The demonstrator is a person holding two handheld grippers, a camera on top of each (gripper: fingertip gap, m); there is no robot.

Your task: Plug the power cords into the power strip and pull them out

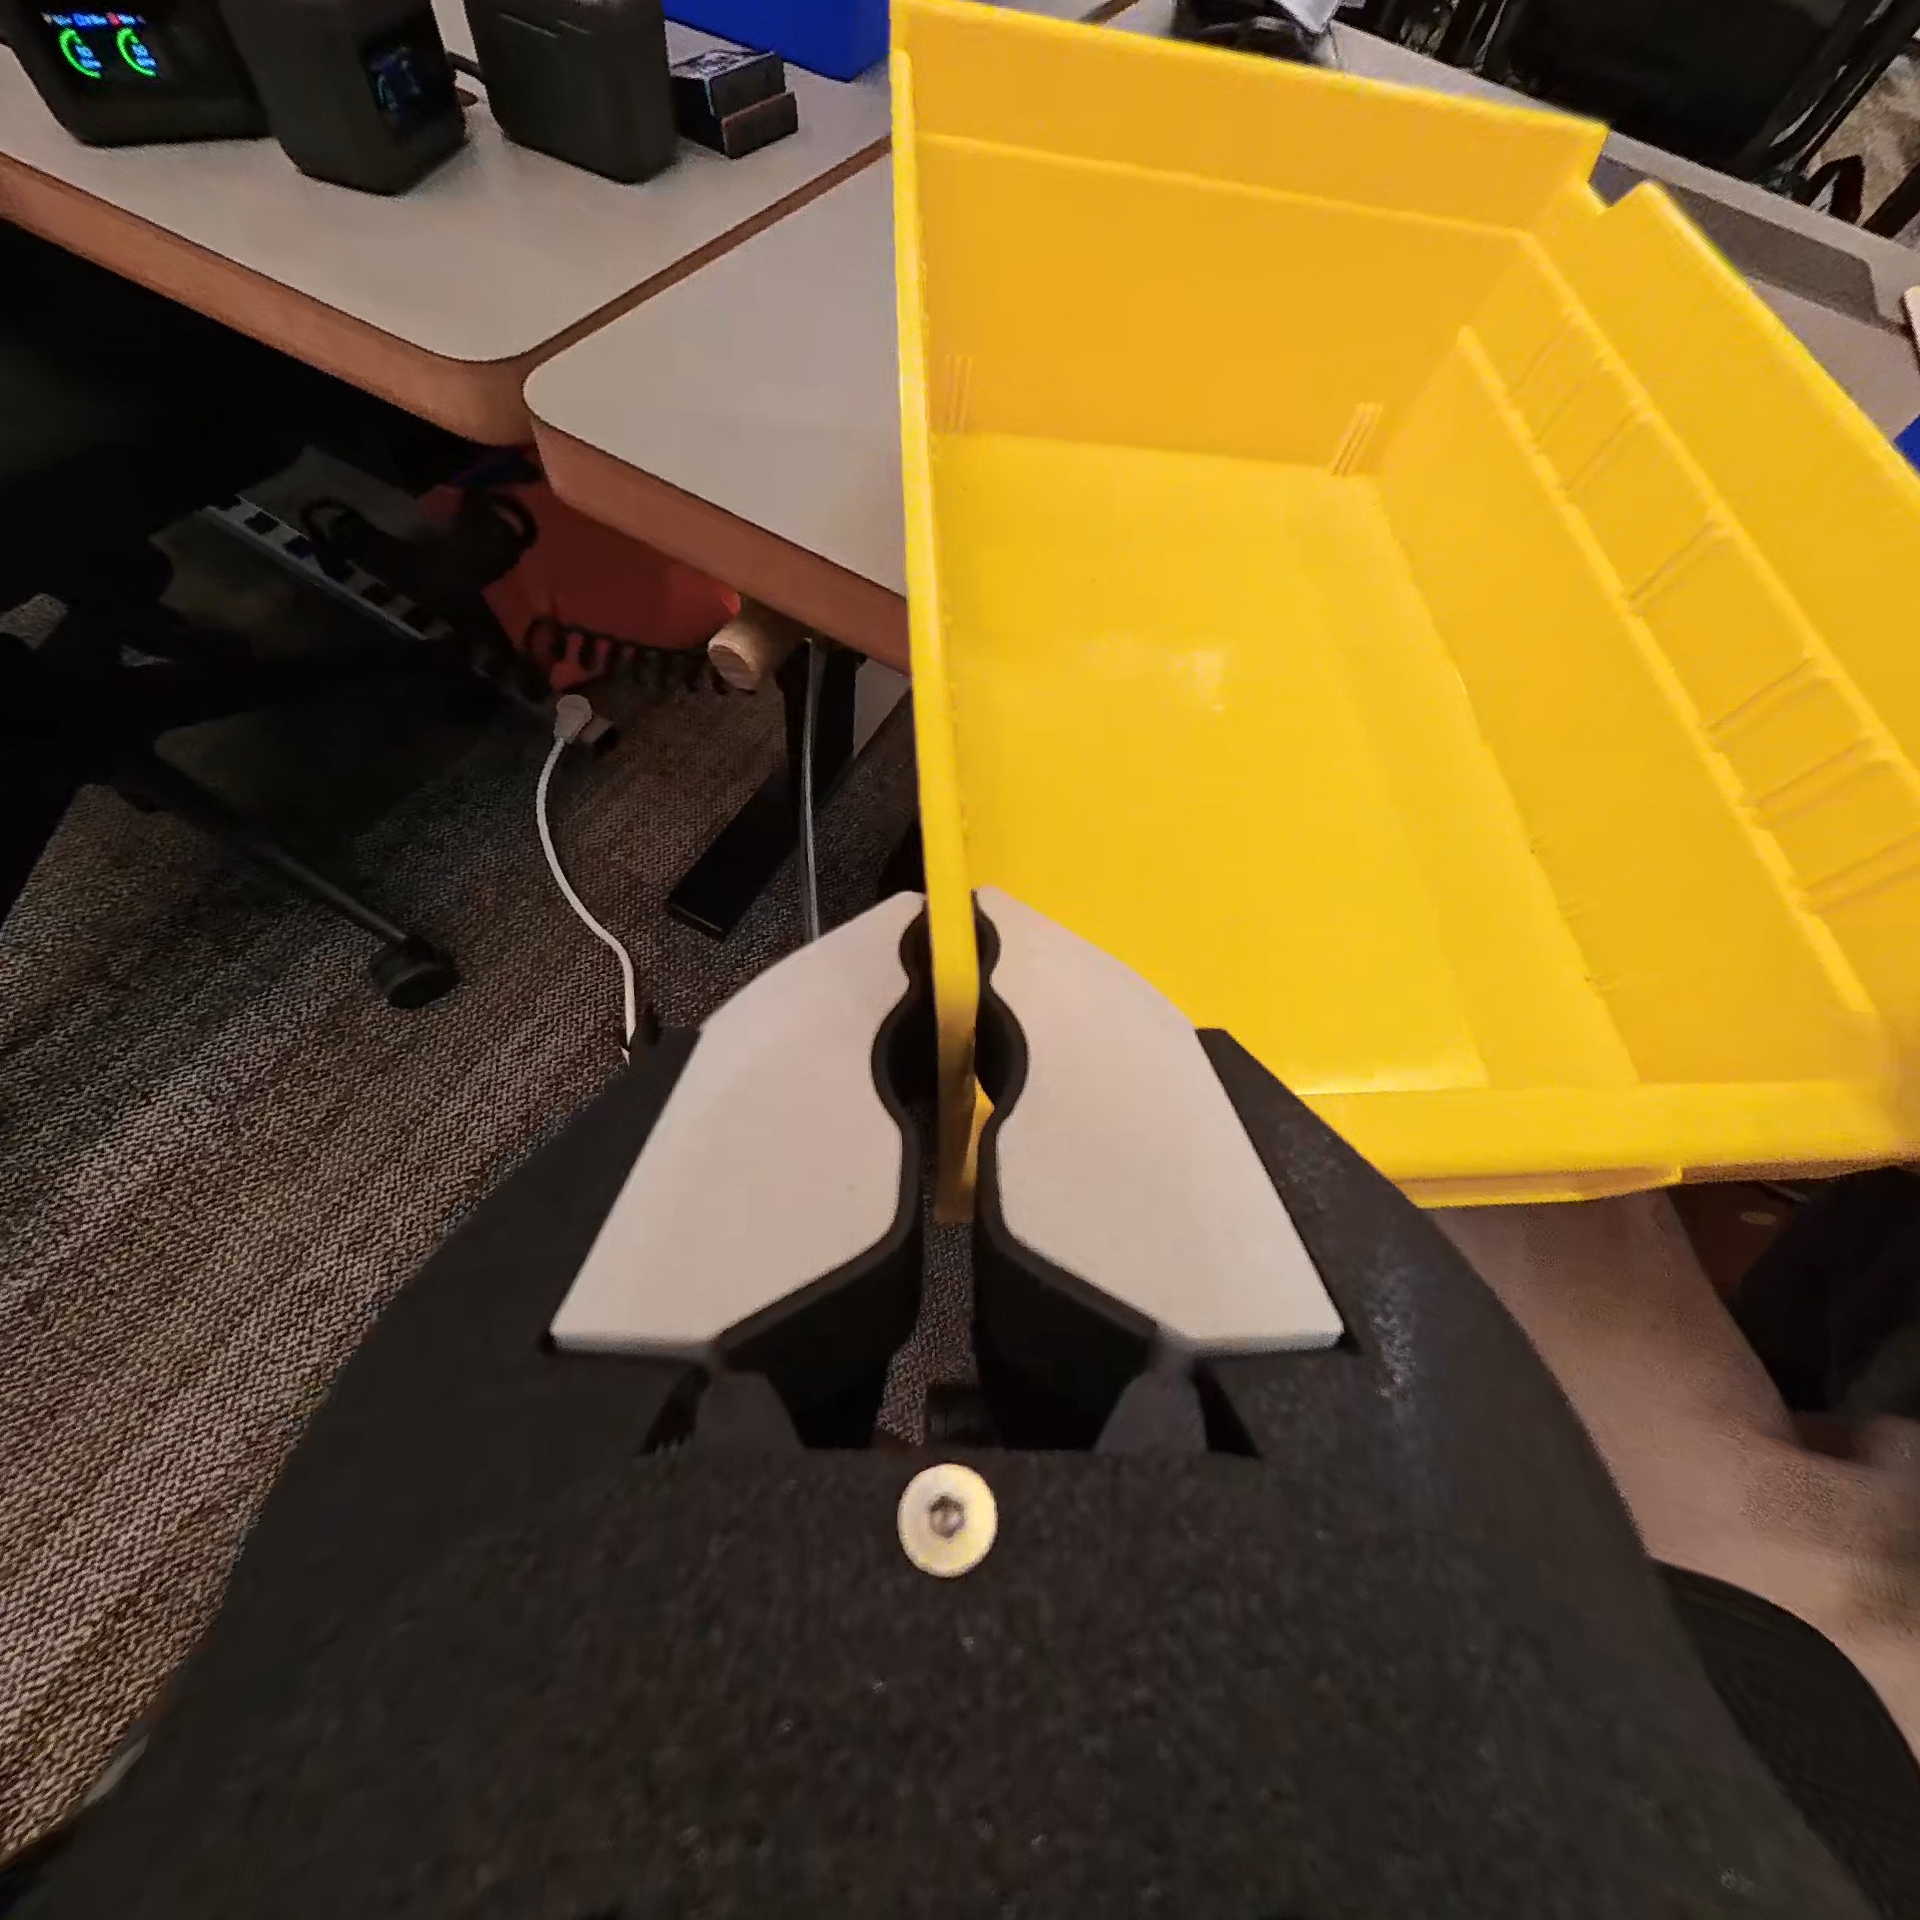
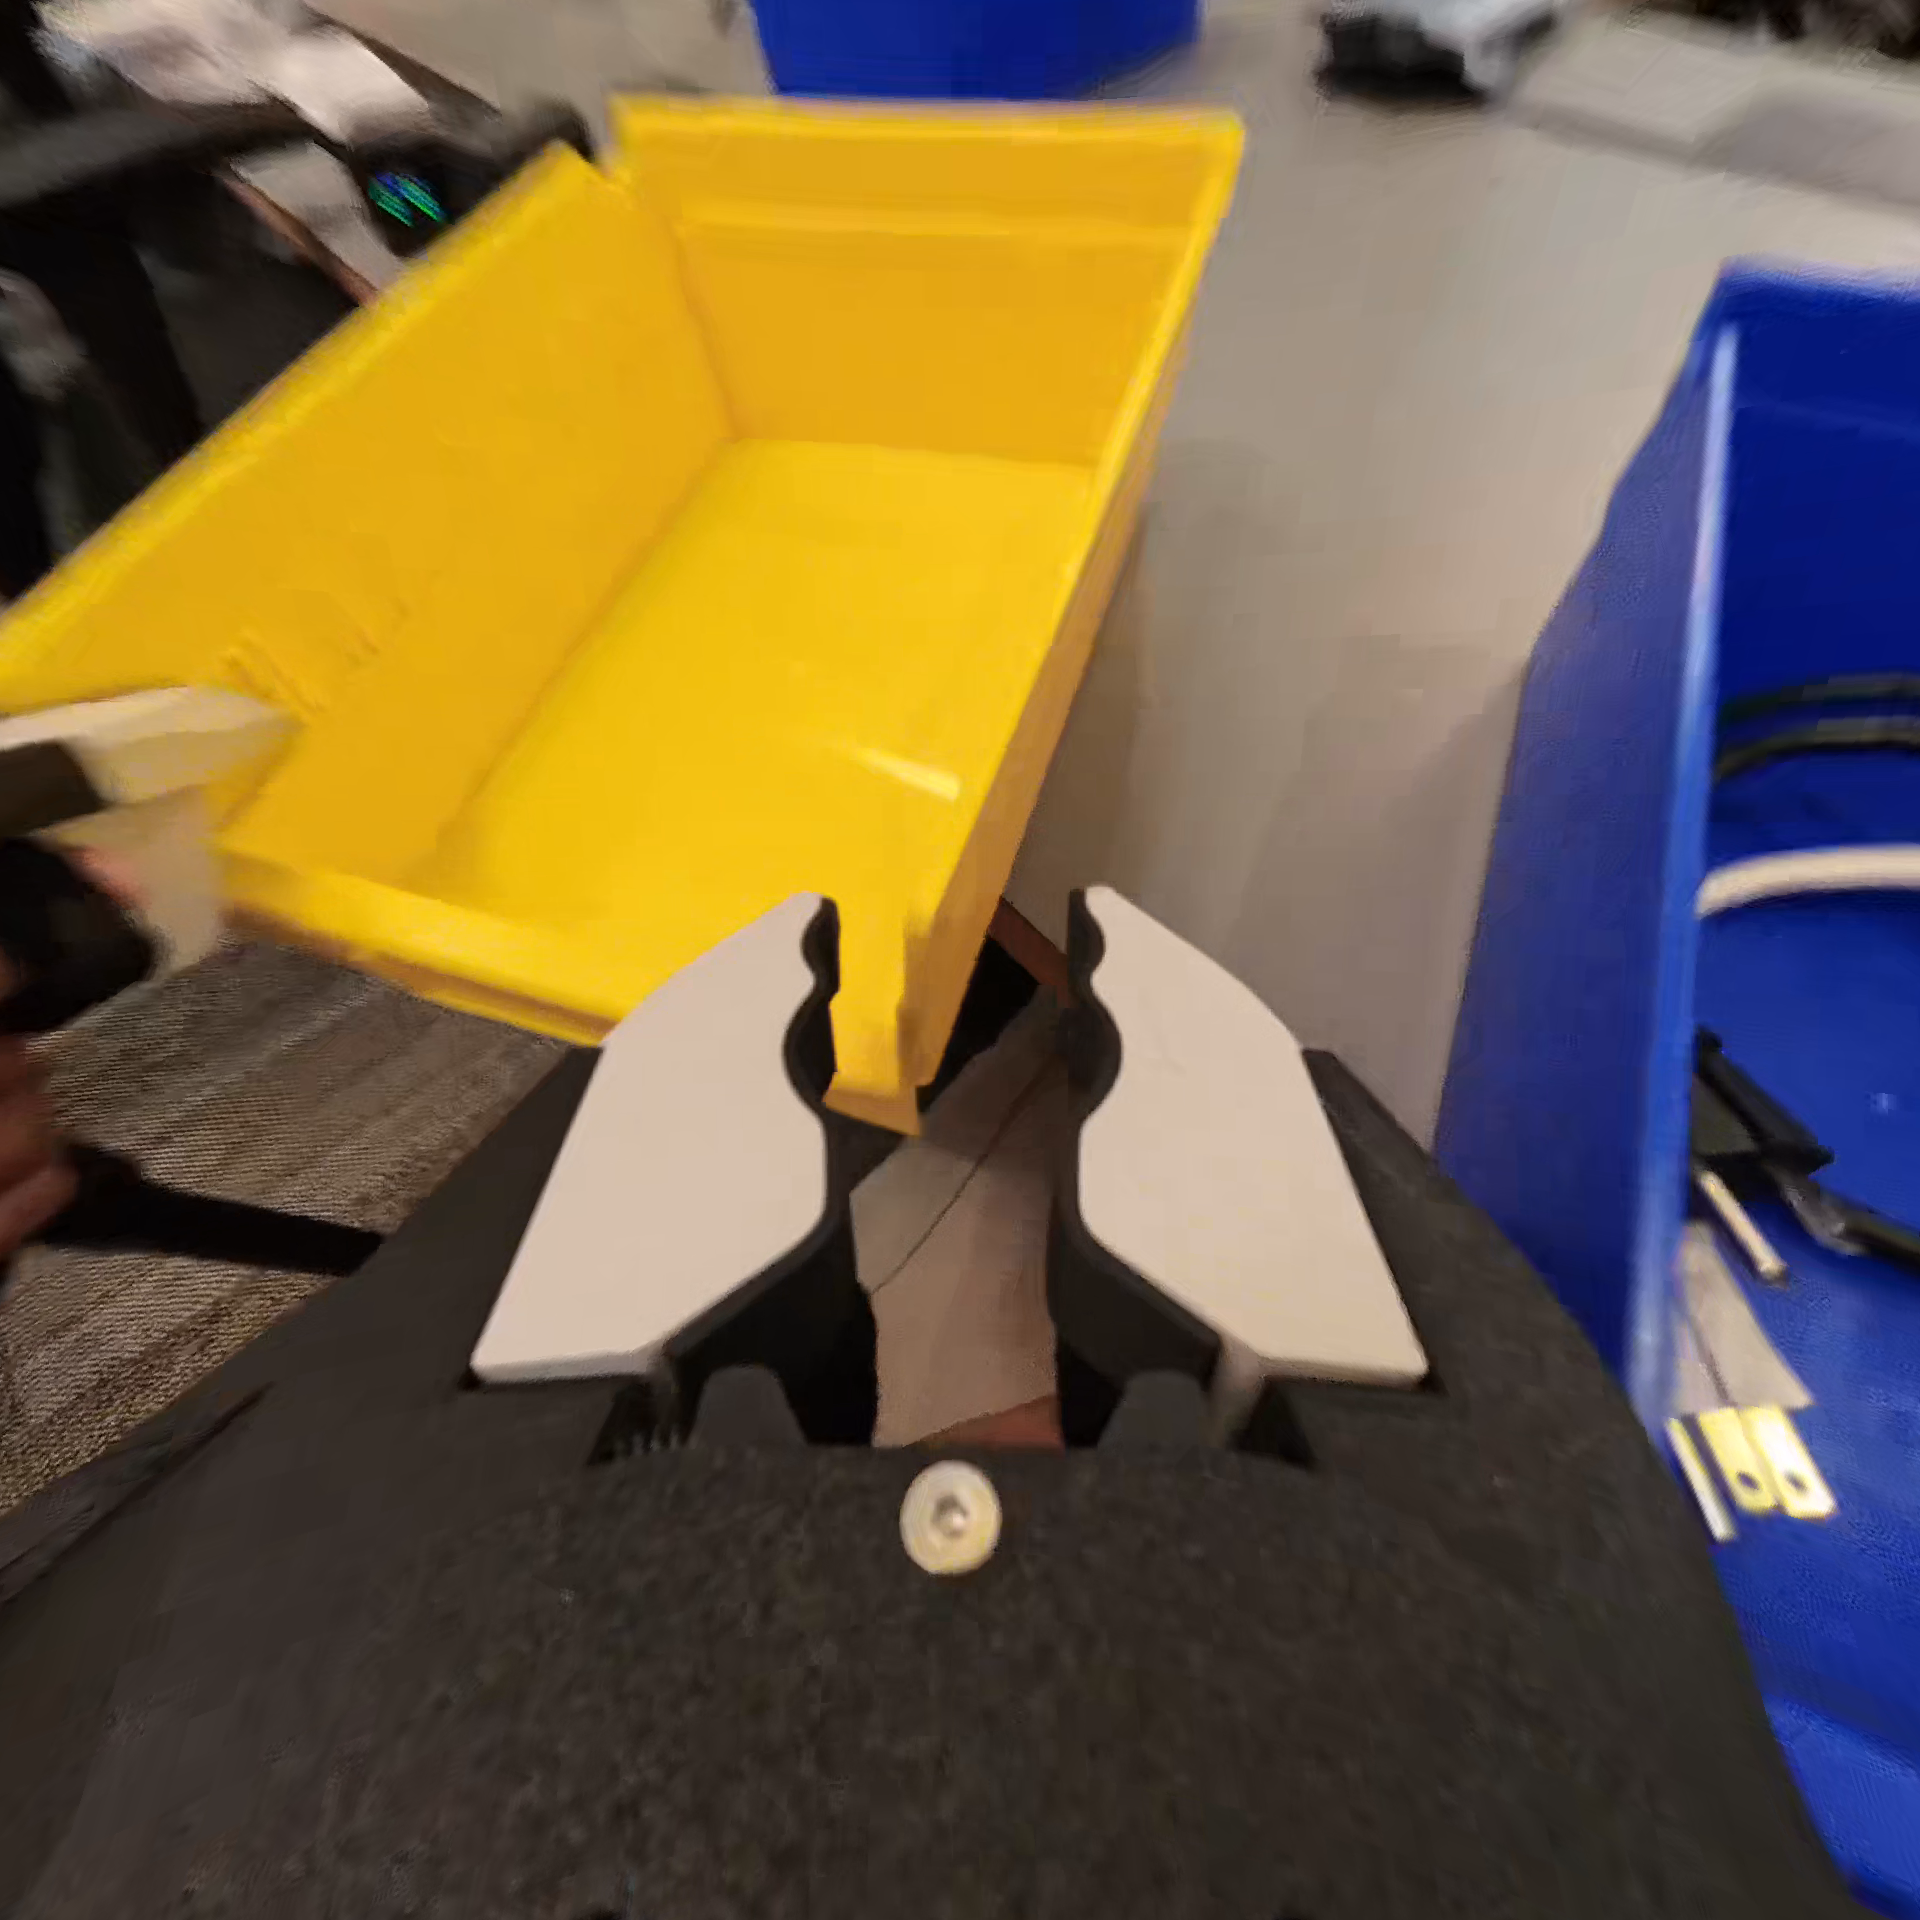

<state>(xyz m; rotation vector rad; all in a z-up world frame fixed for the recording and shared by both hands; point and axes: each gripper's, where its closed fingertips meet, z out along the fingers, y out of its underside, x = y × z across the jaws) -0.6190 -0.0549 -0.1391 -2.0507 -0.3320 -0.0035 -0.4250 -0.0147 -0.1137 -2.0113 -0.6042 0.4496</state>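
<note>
An empty yellow bin (image 1: pixel 1195 312) fills the left wrist view. My left gripper (image 1: pixel 948 899) is shut on the bin's thin left wall. In the right wrist view the same yellow bin (image 2: pixel 904 312) sits ahead, its near end past the table's edge above the carpet. My right gripper (image 2: pixel 953 904) is open, its fingers on either side of the bin's near right corner. The left gripper (image 2: pixel 135 748) shows at the left edge on the bin's other wall. A blue bin (image 2: pixel 1579 831) to the right holds a black cord (image 2: pixel 1818 727), a white cord (image 2: pixel 1808 873) and a black plug (image 2: pixel 1756 1132).
The grey table (image 2: pixel 1351 416) runs on behind the bins. Black devices with lit screens (image 1: pixel 353 94) stand on a neighbouring table. Below lie carpet (image 1: pixel 208 1143), a chair base (image 1: pixel 410 971), a white cable (image 1: pixel 571 862) and a grey outlet bar (image 1: pixel 312 561). Some 20 cm of space lies between my two pairs of fingers.
</note>
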